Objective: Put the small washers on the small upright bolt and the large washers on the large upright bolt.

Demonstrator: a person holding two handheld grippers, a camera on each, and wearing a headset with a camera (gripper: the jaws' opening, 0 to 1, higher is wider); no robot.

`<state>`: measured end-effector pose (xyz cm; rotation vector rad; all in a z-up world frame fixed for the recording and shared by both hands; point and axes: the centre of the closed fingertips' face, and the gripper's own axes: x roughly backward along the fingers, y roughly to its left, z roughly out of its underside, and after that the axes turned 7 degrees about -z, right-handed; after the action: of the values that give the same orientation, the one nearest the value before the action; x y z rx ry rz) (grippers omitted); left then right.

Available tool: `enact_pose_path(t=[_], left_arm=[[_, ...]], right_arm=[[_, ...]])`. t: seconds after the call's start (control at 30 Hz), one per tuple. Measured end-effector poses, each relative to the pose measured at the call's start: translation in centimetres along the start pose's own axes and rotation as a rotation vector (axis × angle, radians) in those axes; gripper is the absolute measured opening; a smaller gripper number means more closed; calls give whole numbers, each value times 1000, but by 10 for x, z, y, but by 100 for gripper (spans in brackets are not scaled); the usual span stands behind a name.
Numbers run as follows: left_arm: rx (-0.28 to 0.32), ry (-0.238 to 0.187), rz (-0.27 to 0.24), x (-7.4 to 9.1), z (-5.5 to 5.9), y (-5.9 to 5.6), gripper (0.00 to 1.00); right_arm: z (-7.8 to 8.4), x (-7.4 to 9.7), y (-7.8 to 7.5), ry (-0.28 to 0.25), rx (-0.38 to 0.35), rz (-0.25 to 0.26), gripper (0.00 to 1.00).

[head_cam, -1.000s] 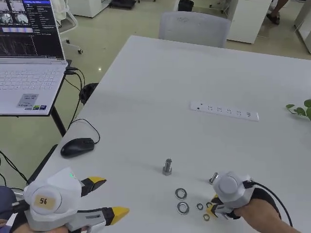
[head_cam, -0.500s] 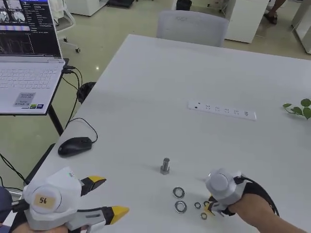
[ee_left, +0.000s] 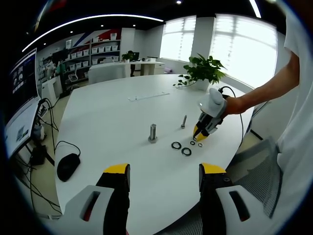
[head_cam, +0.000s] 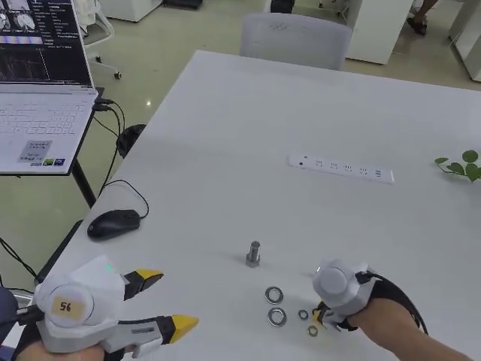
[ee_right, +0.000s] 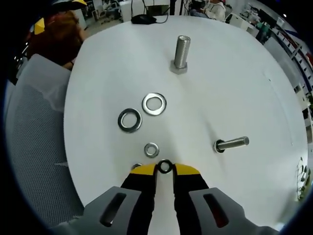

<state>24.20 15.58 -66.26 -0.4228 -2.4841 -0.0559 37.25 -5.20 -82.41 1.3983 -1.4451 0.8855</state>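
Your left claw (ee_left: 164,171) hangs released by the worktop's (head_cam: 301,113) near edge. Your right claw (ee_right: 165,171) is clenched on a small washer (ee_right: 160,166) there. Just beyond it lies a second small washer (ee_right: 151,150), then two large washers (ee_right: 129,120), then the small bolt (ee_right: 230,144) and, farthest, the large bolt (ee_right: 181,53).

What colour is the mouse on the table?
The mouse is black; the head view shows it best.
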Motion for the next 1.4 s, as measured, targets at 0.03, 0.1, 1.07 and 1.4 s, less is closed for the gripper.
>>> enact_pose_path(t=[0.03,0.1,1.07,1.4], left_arm=[[0,0,0,0,0,0,56],[0,1,-2,1,0,0,56],[-10,1,5,-2,-3,1,56],[-15,0,15,-4,-5,-2,56]], right_arm=[[0,0,0,-3,-3,1,14],[0,0,0,-8,-5,2,14],[14,27,-19,-85,-119,38,14],[15,56,-42,-125,-159,96,14]])
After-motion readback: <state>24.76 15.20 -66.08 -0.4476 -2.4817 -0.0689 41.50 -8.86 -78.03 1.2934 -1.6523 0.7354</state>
